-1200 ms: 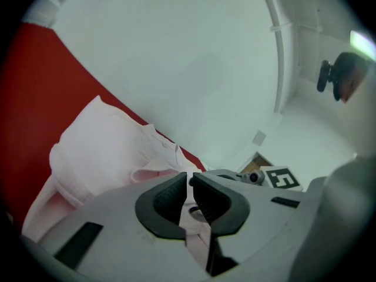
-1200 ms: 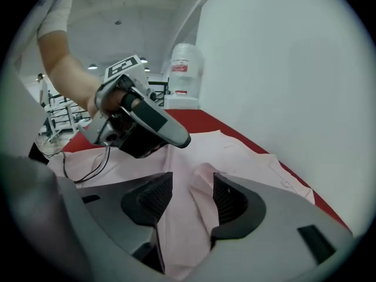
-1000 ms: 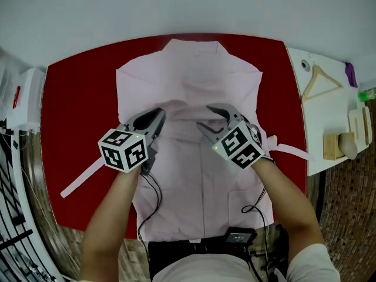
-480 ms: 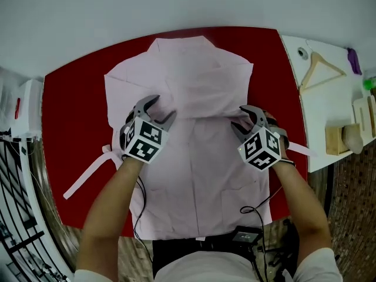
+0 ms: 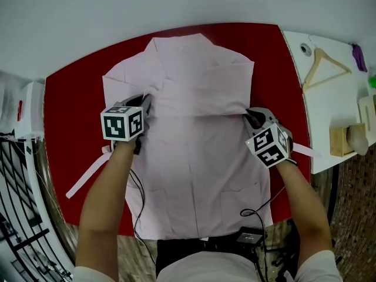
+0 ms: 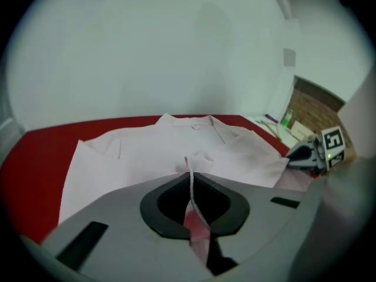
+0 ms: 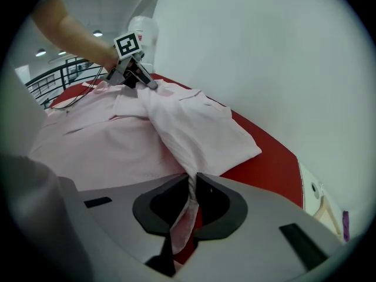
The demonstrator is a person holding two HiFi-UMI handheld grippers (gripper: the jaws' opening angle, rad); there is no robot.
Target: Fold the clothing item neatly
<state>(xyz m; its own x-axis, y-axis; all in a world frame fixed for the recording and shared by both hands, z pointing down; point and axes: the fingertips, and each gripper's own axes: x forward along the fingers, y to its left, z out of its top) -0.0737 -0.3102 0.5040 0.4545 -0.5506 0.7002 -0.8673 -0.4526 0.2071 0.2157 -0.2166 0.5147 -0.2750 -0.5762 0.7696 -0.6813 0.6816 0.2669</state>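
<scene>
**Surface:** a red table top point(image 5: 64, 93) is set against a plain pale wall.

**Garment:** a pink shirt point(image 5: 200, 157) is spread flat over the middle of the table top. Its collar is laid at the far edge and its hem is hung over the near edge. A loose cloth tie point(image 5: 85, 175) is trailed toward the table top's left side.

**Left gripper** point(image 6: 191, 181): placed left of the table top's centre, at the shirt's side edge. Its jaws have just been closing and are pressed together on a thin ridge of fabric.

**Right gripper** point(image 7: 192, 184): placed right of the table top's centre, at the opposite side edge. Its jaws have likewise just been closing, and a narrow pleat of shirt is pinched between them.

**Hazards, as judged:**
- Both holds are slight, so fabric may be lost if it is pulled sharply.
- Only the top layer may be caught, leaving the layer beneath behind.
- A crooked crease would be produced by unequal lifting.
- The tie may be dragged into the fold.
</scene>
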